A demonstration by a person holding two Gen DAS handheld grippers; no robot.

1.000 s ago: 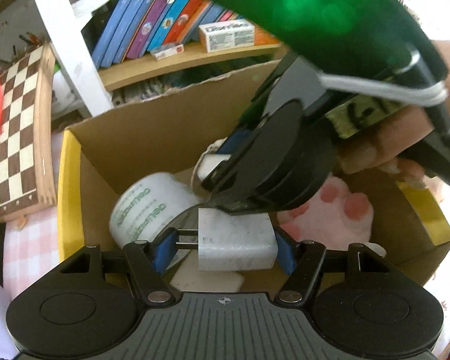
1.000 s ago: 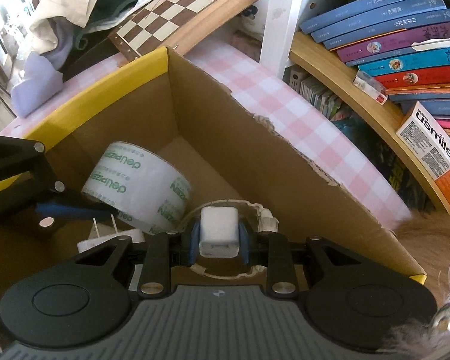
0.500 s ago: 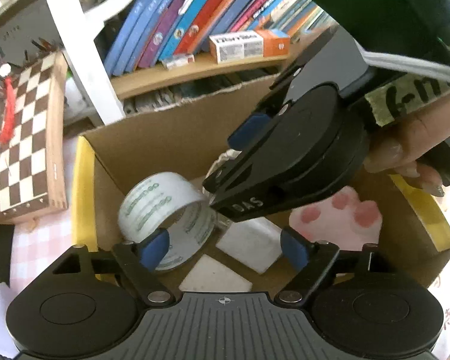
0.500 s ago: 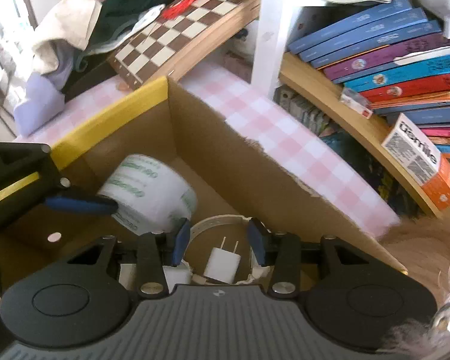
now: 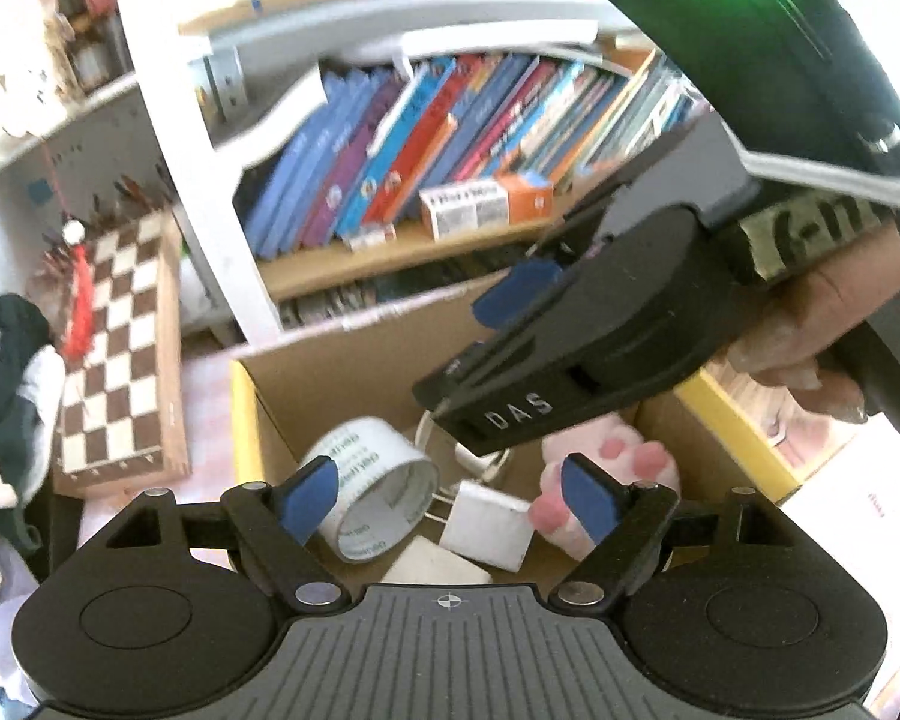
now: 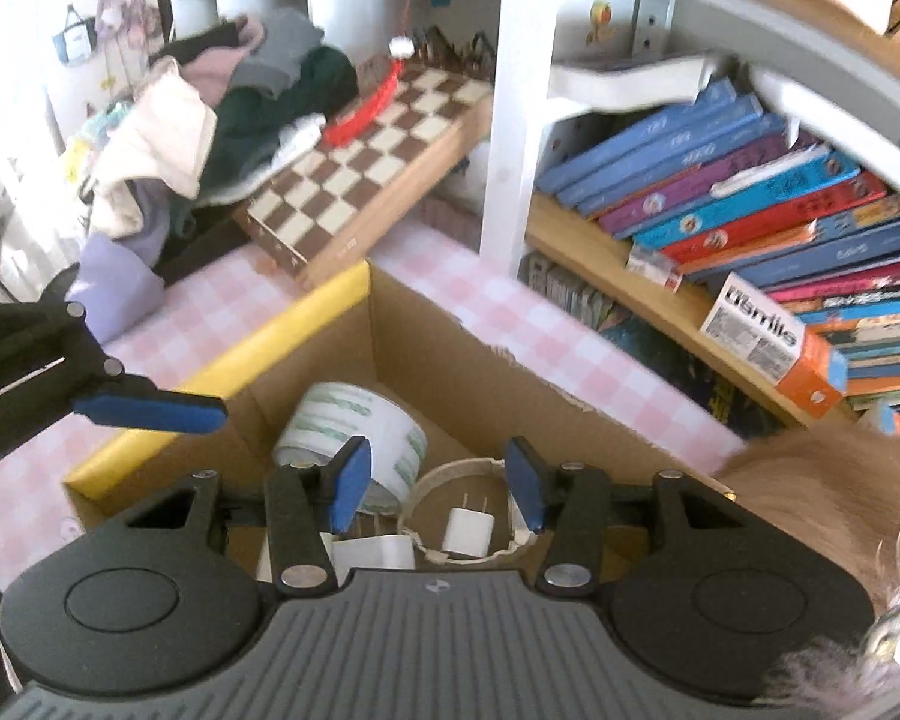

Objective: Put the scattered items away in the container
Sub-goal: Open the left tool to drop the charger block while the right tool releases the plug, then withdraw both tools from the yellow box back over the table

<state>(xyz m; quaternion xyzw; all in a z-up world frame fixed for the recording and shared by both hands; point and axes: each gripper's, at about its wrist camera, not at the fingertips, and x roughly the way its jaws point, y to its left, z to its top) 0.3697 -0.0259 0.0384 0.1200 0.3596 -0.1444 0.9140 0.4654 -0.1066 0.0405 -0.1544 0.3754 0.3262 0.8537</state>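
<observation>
I am holding my left gripper [image 5: 447, 495] with its blue pads spread wide and nothing between them, hanging above the open cardboard box [image 5: 354, 372]. Below that gap, on the box floor, a white plug adapter [image 5: 486, 525] is lying on its side with its prongs pointing toward the tape roll [image 5: 372, 501], which is resting near the box's yellow-edged wall. A pink paw-shaped plush [image 5: 606, 480] is sitting on the other side of the adapter, against the box's opposite wall, and a flat white piece [image 5: 435, 567] is lying at the box's near edge.

My right gripper [image 6: 438, 483] is likewise spread and empty, poised over the same box [image 6: 492, 384] from the other side. Below it a smaller white charger [image 6: 465, 531] is lying inside a pale coiled cable [image 6: 450, 474] on the box floor, prongs facing away from me. The tape roll [image 6: 354, 438] is sitting just beside the coil, deeper in the box.

I judge both pairs of pads are parted because their loads are now lying in the box, and I am keeping them above the rim so they do not catch the walls.

Outside the box, a chessboard [image 6: 366, 150] is leaning beyond the yellow edge and a bookshelf [image 6: 750, 210] is standing behind the torn wall. I cannot see any loose item left on the pink checked cloth [image 6: 534, 318] around the box.
</observation>
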